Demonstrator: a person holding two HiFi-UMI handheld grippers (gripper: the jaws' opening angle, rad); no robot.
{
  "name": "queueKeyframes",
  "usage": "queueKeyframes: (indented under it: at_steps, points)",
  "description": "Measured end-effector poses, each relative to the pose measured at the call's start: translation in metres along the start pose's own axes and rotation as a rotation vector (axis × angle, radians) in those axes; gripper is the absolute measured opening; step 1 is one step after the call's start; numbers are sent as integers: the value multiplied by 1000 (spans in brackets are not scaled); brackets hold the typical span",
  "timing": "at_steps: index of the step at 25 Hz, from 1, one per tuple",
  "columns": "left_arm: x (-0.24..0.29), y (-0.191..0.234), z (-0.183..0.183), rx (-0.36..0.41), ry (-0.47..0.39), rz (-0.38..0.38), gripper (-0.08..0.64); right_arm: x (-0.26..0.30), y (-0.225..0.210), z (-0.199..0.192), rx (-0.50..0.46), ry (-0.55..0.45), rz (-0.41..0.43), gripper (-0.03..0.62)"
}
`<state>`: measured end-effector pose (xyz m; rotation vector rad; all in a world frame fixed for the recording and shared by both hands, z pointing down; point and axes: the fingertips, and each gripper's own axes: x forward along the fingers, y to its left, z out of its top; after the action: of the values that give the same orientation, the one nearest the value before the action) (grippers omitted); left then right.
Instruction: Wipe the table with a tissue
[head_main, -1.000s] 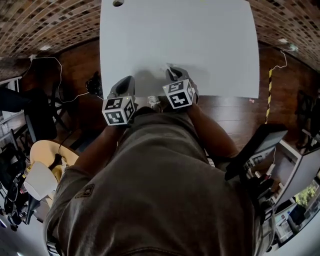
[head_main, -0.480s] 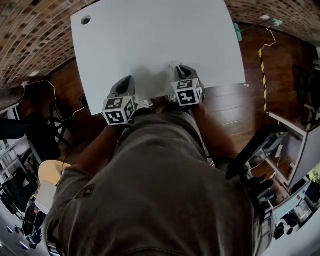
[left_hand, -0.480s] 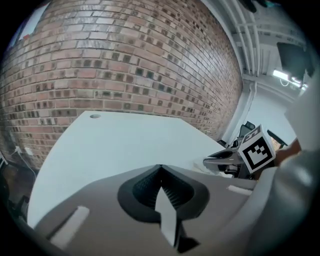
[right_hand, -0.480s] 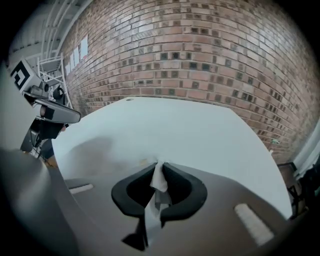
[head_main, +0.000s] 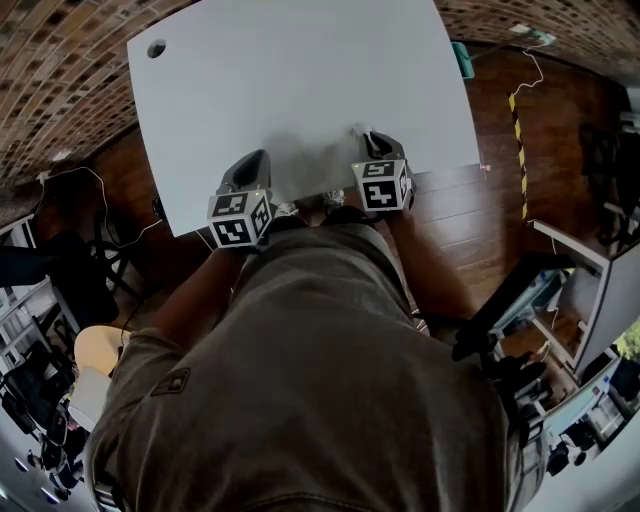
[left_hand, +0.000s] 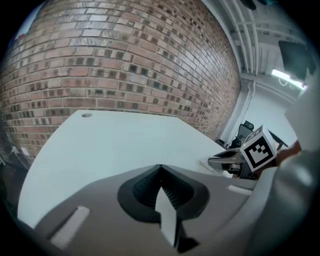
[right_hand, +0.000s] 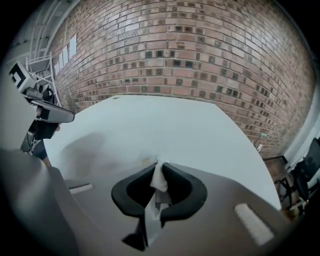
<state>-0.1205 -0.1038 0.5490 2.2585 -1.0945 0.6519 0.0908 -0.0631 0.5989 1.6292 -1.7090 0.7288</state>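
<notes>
Head view: the person (head_main: 310, 380) stands at the near edge of a white table (head_main: 300, 80), over a wooden floor (head_main: 450, 210). Both tools reach over that edge. The left gripper (head_main: 252, 160) has its marker cube (head_main: 240, 218) at the table's rim. Nothing lies ahead of its fingers but bare table top. The right gripper (head_main: 368, 136) is well apart from it, to its right. A small white tissue (head_main: 357, 131) shows at the tips of its fingers, down on the table. A round hole (head_main: 156, 48) sits far ahead of the left fingers, near the far corner.

Left gripper view: the fingers (left_hand: 137, 187) of the left gripper (left_hand: 159, 169) are pressed together at the tips, and nothing sticks out past them. A pale sliver shows in the slot behind the tips; what it is cannot be told. The table (left_hand: 110, 145) stretches ahead of them to a brick wall (left_hand: 125, 60). To the right of the fingers the right gripper (left_hand: 212, 162) lies low over the table.

Right gripper view: the fingers (right_hand: 182, 192) of the right gripper (right_hand: 161, 164) pinch the tissue (right_hand: 159, 179), which pokes out a little past the tips and hangs back between them. The tips are down at the table (right_hand: 175, 125). A faint yellowish mark (right_hand: 146, 160) lies on it just ahead and left of them. The left gripper (right_hand: 52, 114) shows far to the left of the fingers, and the brick wall (right_hand: 175, 50) rises beyond the table.
</notes>
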Motion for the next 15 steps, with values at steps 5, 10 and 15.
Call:
queueKeyframes:
  at_steps: [5,10,15]
  points:
    - [-10,12,-3,-13,-11,56,2,7,29,9,-55,-22,67,38]
    - [-23,19,-2,10,-45,112,2,9,59,15,-122,-34,144,38]
    - [-30,21,-3,48,-63,163,2,10,72,17,-169,-38,198,38]
